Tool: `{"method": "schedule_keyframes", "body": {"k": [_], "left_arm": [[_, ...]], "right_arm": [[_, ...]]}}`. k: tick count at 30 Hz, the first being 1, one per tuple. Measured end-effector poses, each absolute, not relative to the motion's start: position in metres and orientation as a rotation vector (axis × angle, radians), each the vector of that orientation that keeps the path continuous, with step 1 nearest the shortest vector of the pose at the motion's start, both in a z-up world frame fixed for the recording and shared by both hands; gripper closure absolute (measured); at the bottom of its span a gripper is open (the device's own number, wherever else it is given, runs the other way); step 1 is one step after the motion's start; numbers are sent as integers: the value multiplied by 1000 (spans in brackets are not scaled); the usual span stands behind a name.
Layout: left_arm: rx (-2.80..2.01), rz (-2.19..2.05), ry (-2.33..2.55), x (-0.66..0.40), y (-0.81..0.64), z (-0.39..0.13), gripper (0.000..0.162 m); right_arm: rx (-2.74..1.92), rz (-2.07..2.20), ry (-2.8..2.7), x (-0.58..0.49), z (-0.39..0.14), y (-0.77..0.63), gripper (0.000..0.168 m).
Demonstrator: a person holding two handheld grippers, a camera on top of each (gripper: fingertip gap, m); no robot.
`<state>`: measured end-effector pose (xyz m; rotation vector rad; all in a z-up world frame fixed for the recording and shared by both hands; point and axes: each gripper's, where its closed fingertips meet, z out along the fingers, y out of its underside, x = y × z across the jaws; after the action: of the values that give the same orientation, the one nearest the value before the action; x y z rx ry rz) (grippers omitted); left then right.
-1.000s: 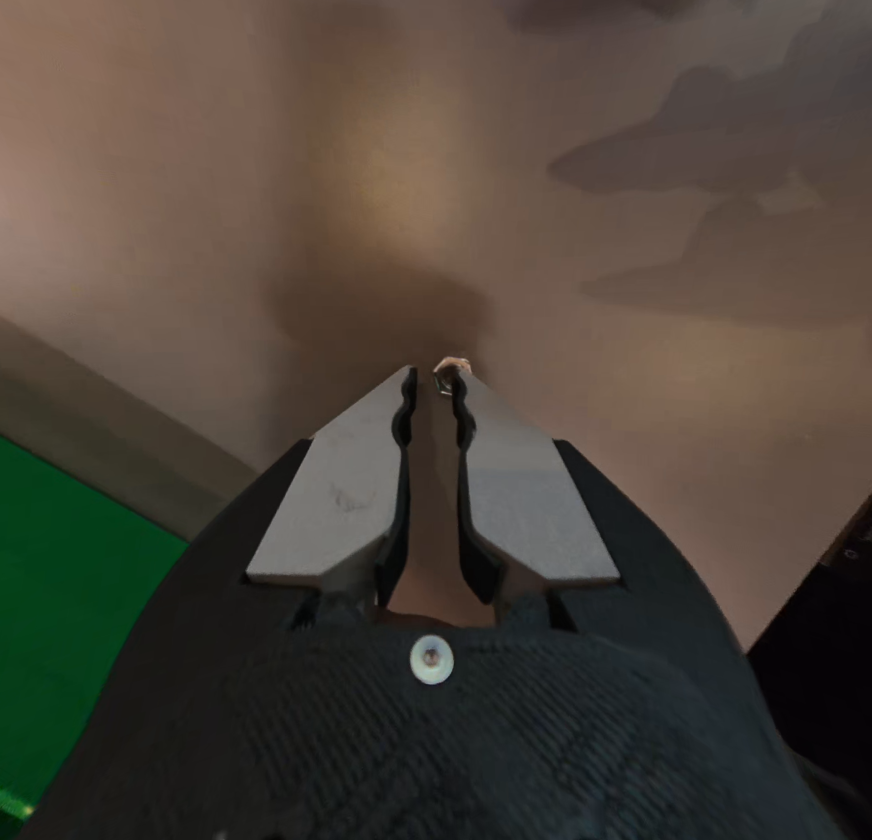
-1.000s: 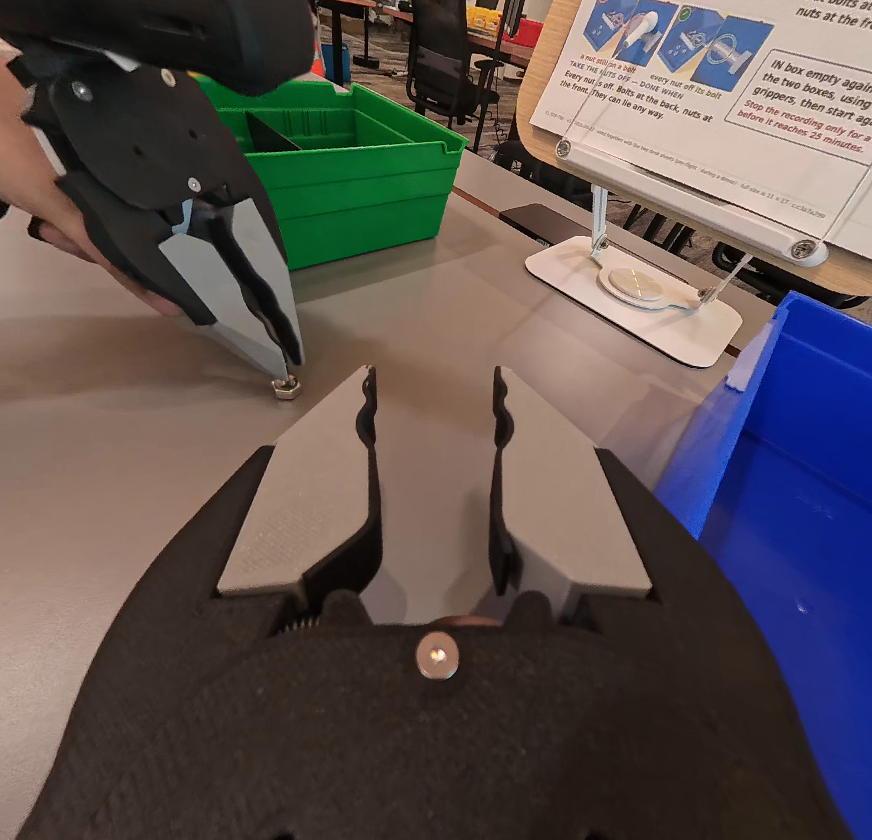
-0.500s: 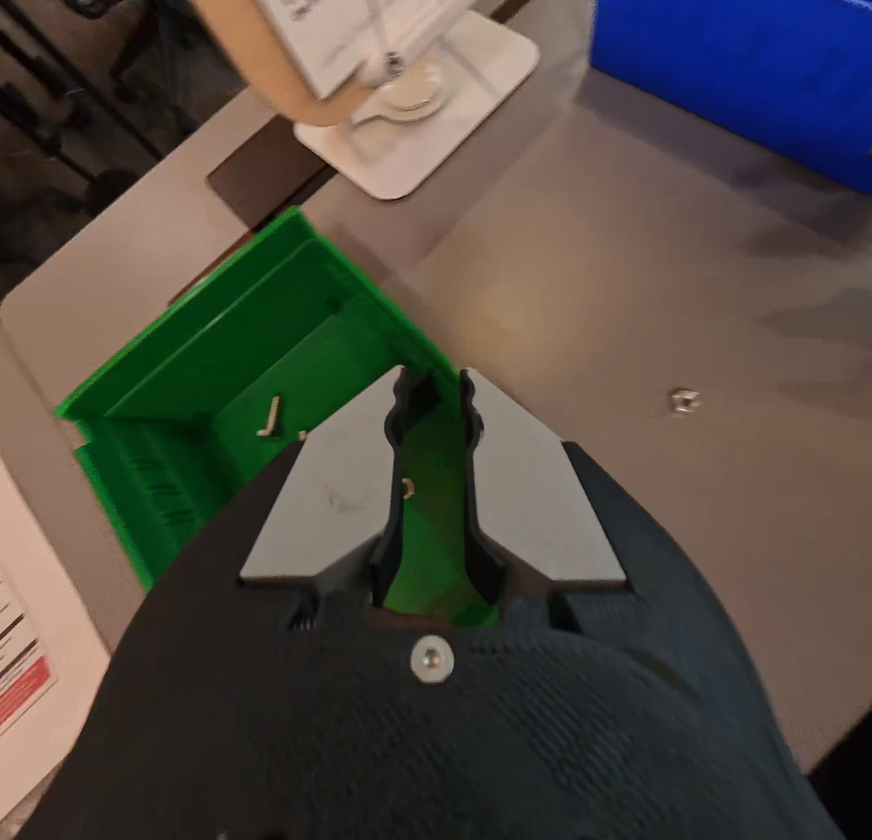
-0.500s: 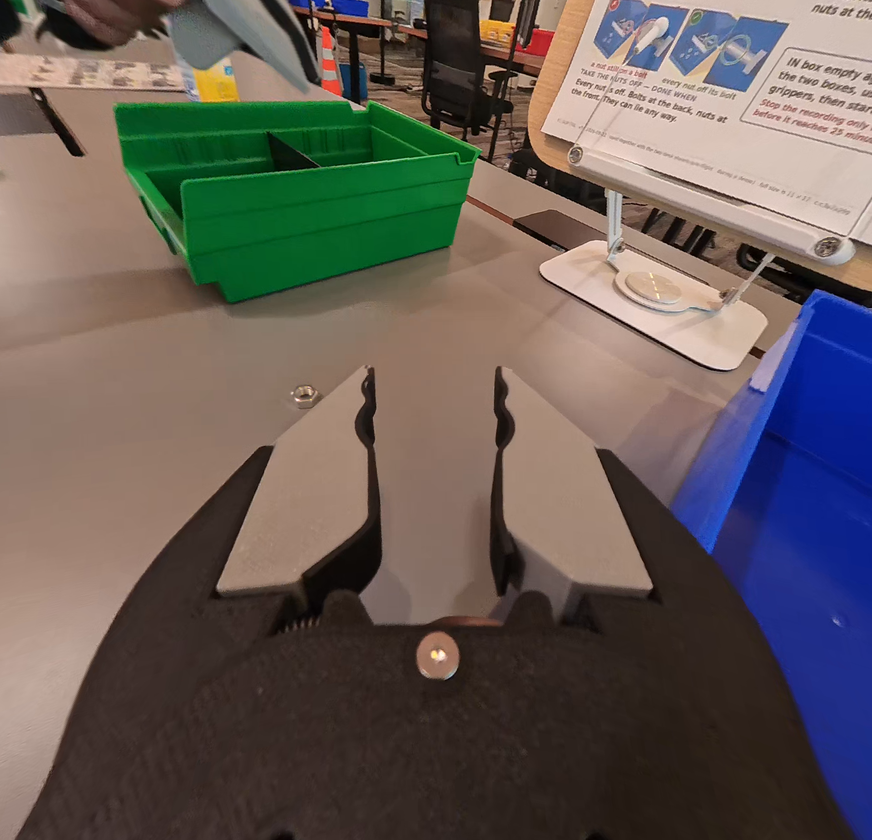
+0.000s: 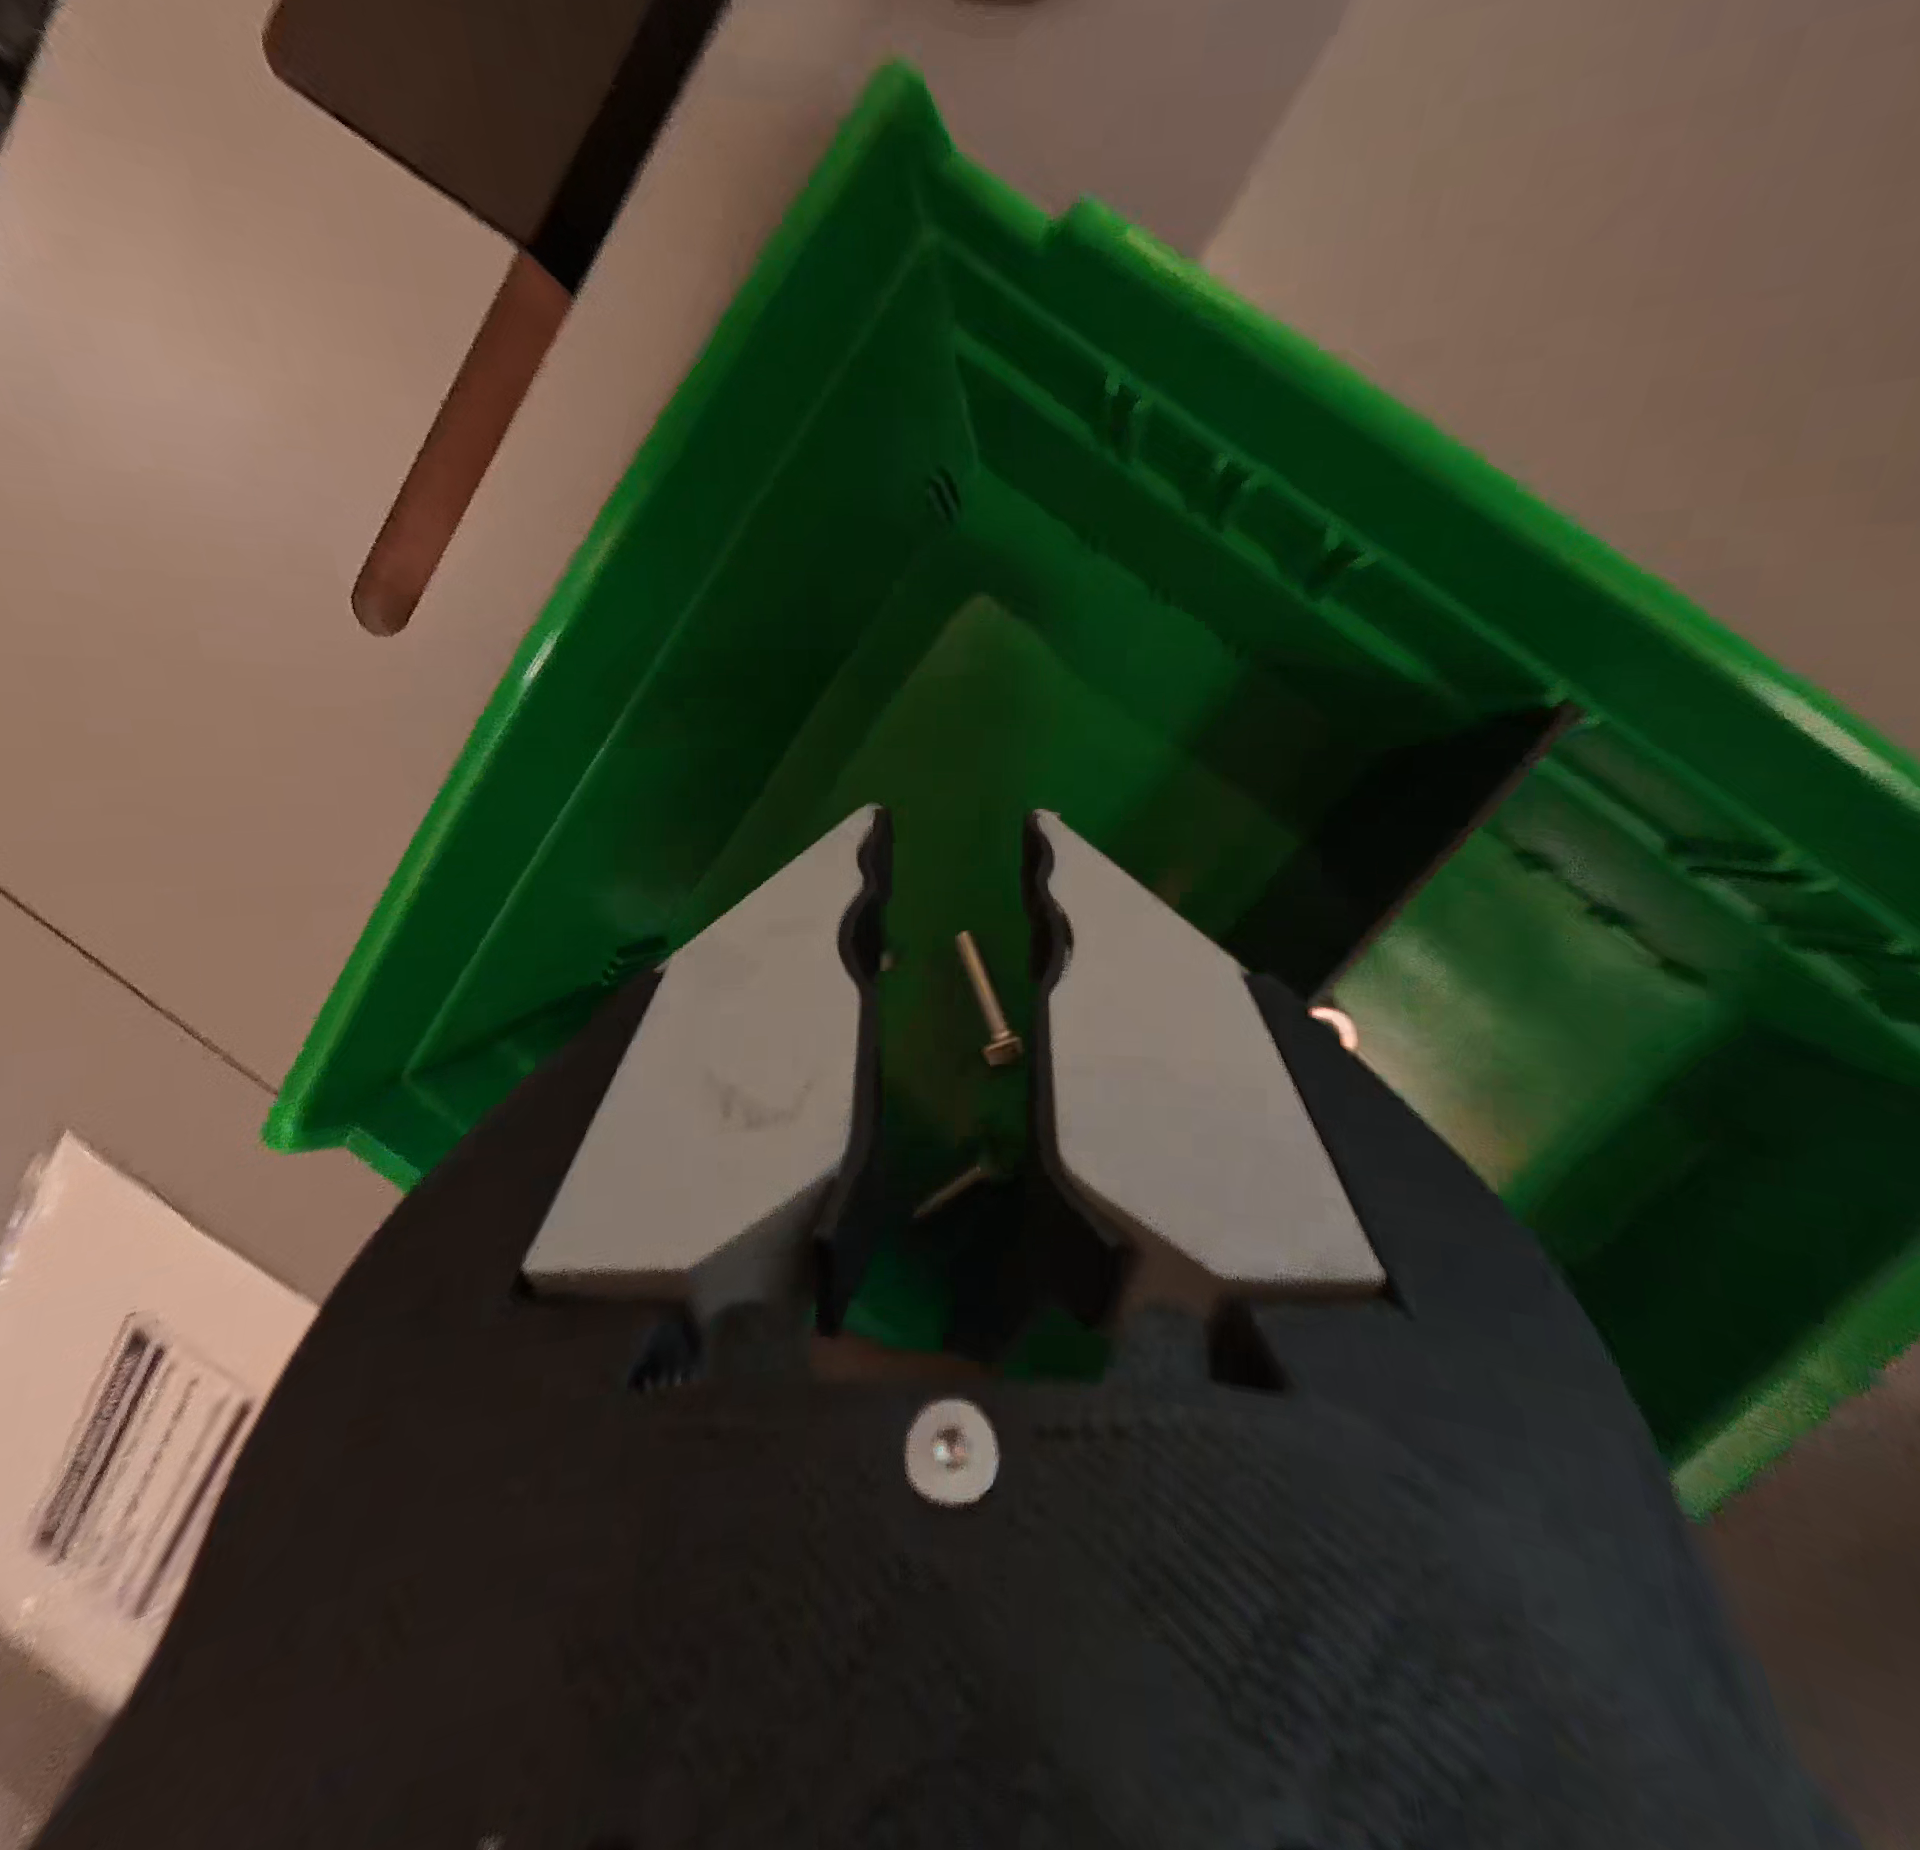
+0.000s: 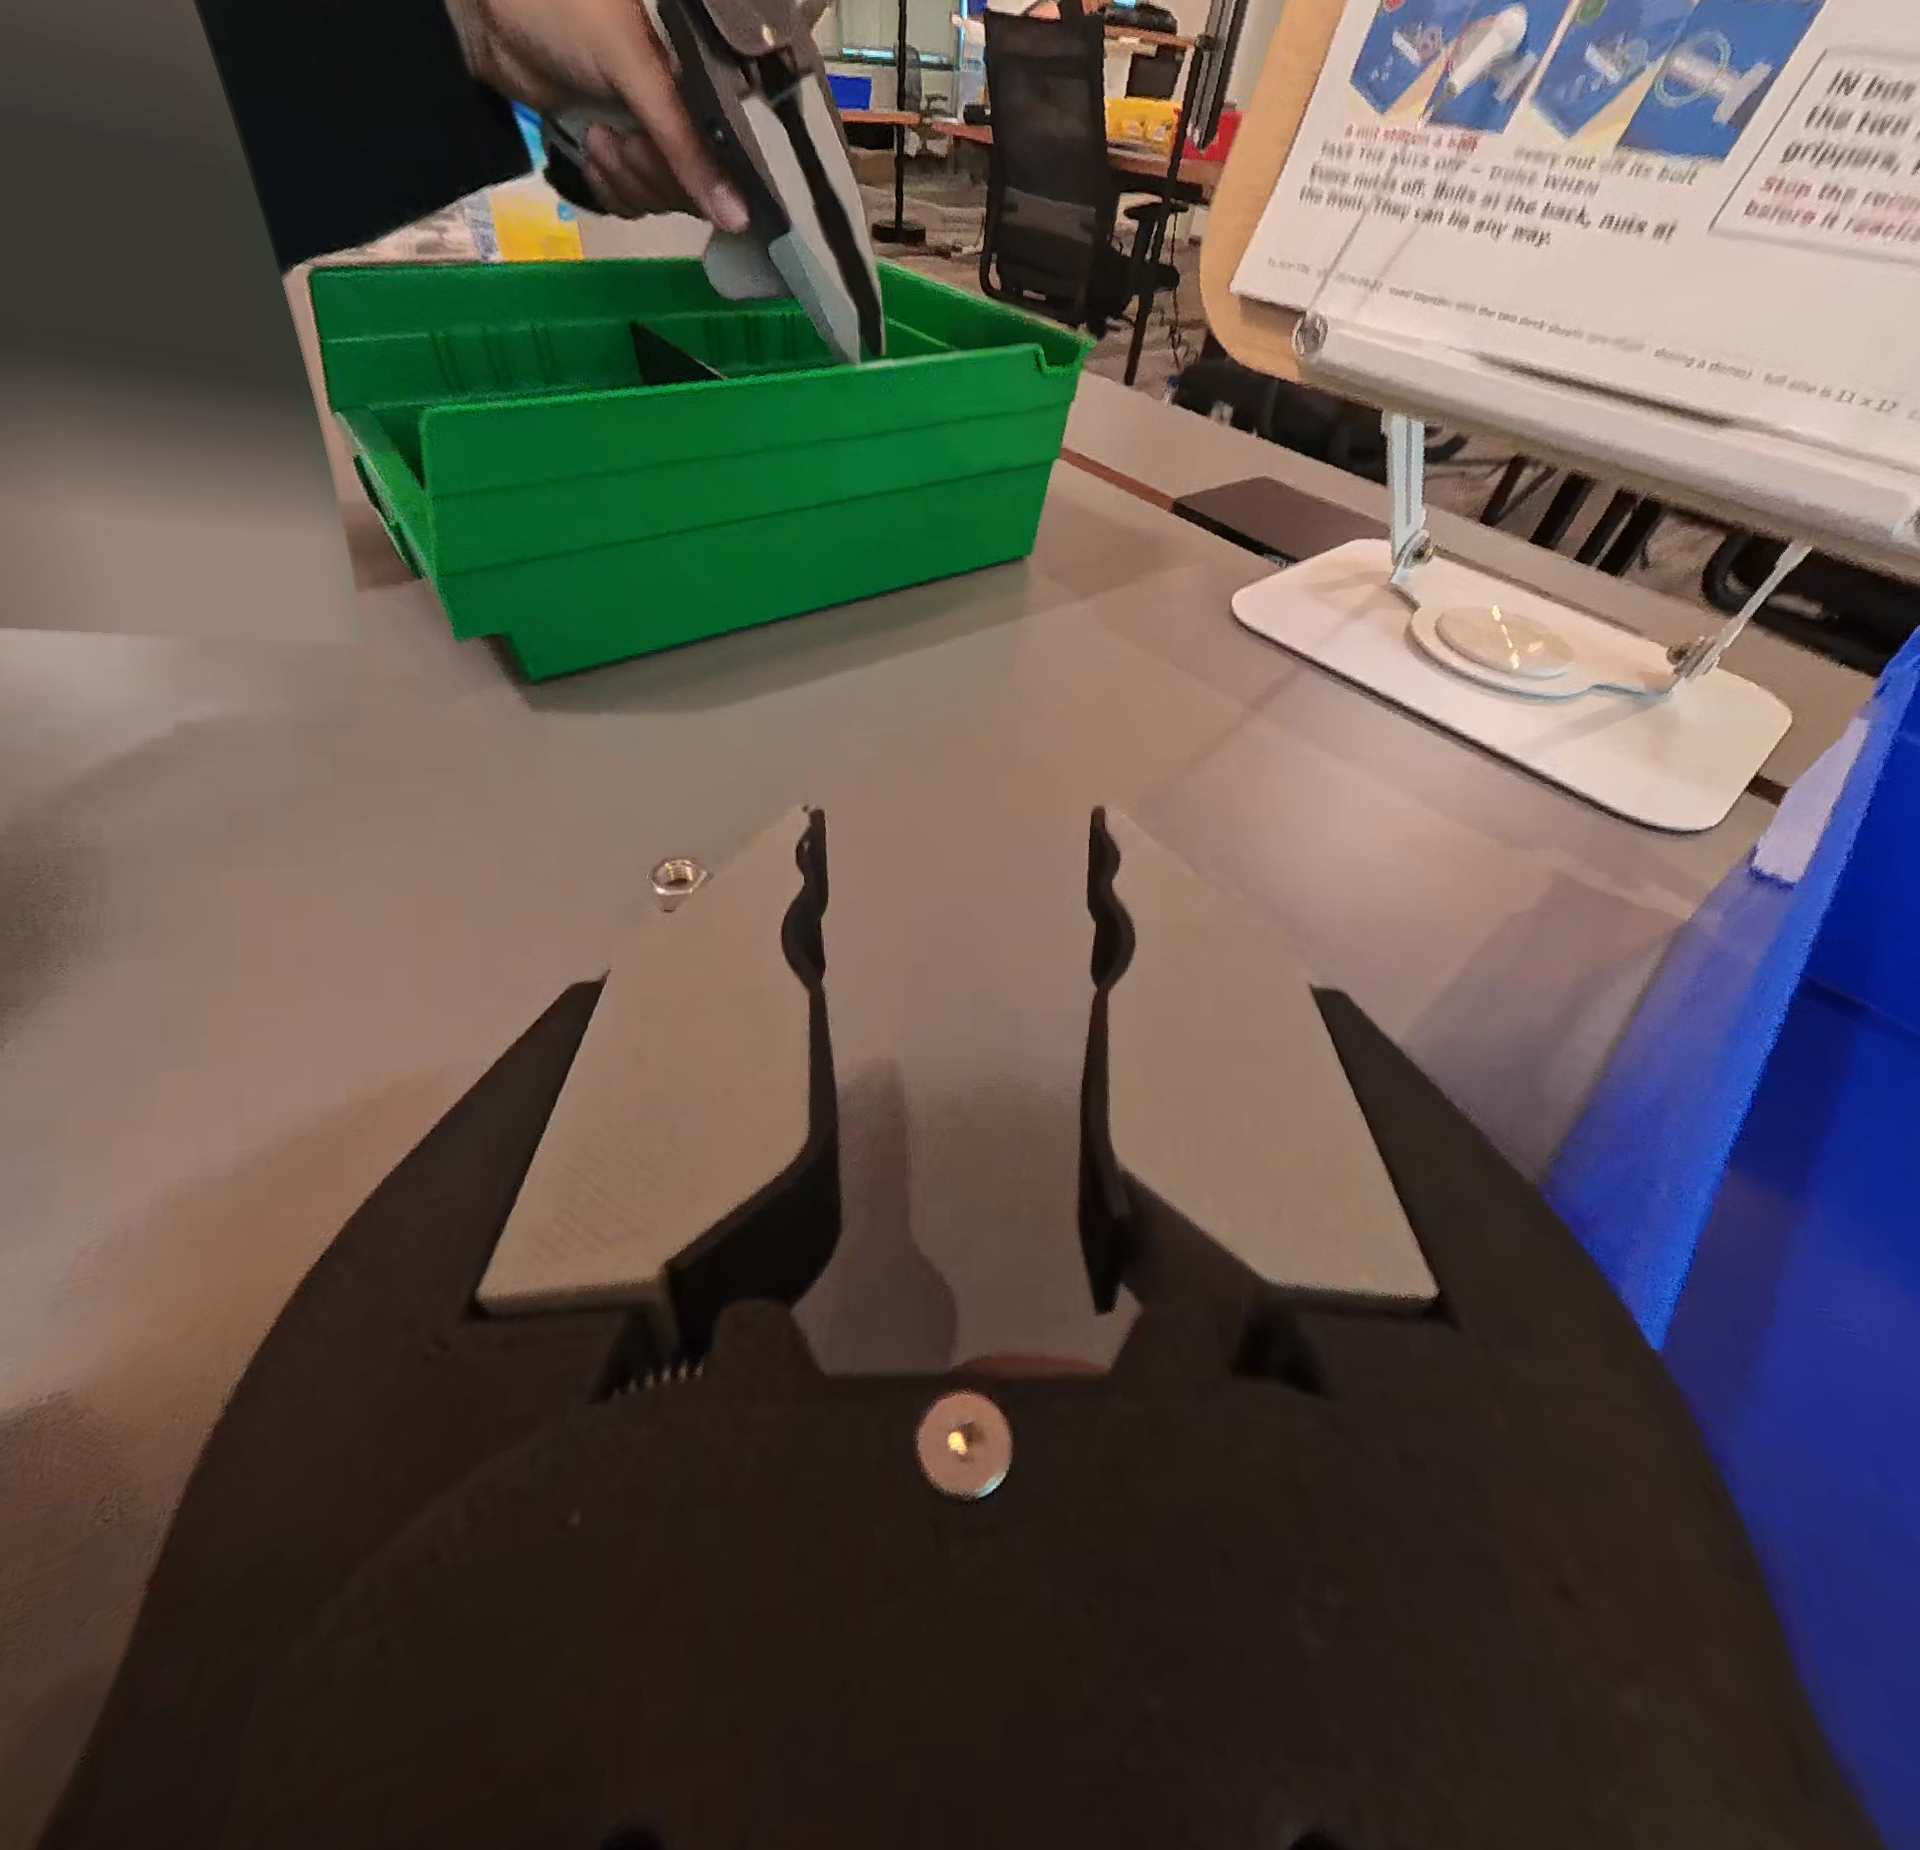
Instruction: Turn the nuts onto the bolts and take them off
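My left gripper [image 5: 956, 824] is open and empty, pointing down into the green bin [image 5: 665, 761]. A small bolt [image 5: 985, 1000] lies on the bin floor between its fingers, and a second bolt [image 5: 956, 1187] lies closer in. In the right wrist view the left gripper [image 6: 857, 340] dips into the back compartment of the green bin [image 6: 727, 491]. My right gripper [image 6: 956, 824] is open and empty, low over the grey table. A silver nut [image 6: 677, 881] lies on the table just left of its left fingertip.
A black divider [image 5: 1455, 834] splits the green bin. A blue bin [image 6: 1818, 1229] stands at the right edge. An instruction board on a white stand [image 6: 1507, 657] is at the back right. A white paper [image 5: 125, 1385] lies left of the green bin. Across from one pair of fingers to the other is roughly 35 cm.
The left gripper let go of the nut on the table, rose, swung over to the green bin and lowered its tips into it. The right gripper has barely moved.
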<state>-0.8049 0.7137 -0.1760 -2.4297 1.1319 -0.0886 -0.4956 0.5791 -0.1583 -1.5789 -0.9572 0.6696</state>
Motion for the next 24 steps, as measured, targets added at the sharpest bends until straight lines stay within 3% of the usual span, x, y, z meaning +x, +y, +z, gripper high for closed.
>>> {"method": "schedule_keyframes", "body": {"k": [6, 9, 10, 11, 15, 19, 24], "left_arm": [[-2618, 162, 1185, -843, 727, -219, 138], [-2712, 104, 1191, -844, 720, -240, 146], [-2747, 115, 1190, -846, 718, -247, 140], [-2760, 93, 1173, -843, 718, -247, 150], [-2760, 182, 1184, -841, 717, -245, 154], [-2588, 245, 1056, -824, 721, -198, 154], [-2055, 44, 812, -743, 702, -76, 154]], "right_arm": [[-1671, 733, -988, -502, -181, 580, 120], [-1657, 724, -1014, -505, -181, 577, 120], [-1655, 721, -1019, -505, -180, 576, 120], [-1648, 720, -1024, -505, -179, 575, 120], [-1612, 726, -1035, -505, -173, 566, 121], [-1552, 752, -1036, -508, -159, 555, 122], [-1499, 800, -1025, -509, -145, 545, 120]]}}
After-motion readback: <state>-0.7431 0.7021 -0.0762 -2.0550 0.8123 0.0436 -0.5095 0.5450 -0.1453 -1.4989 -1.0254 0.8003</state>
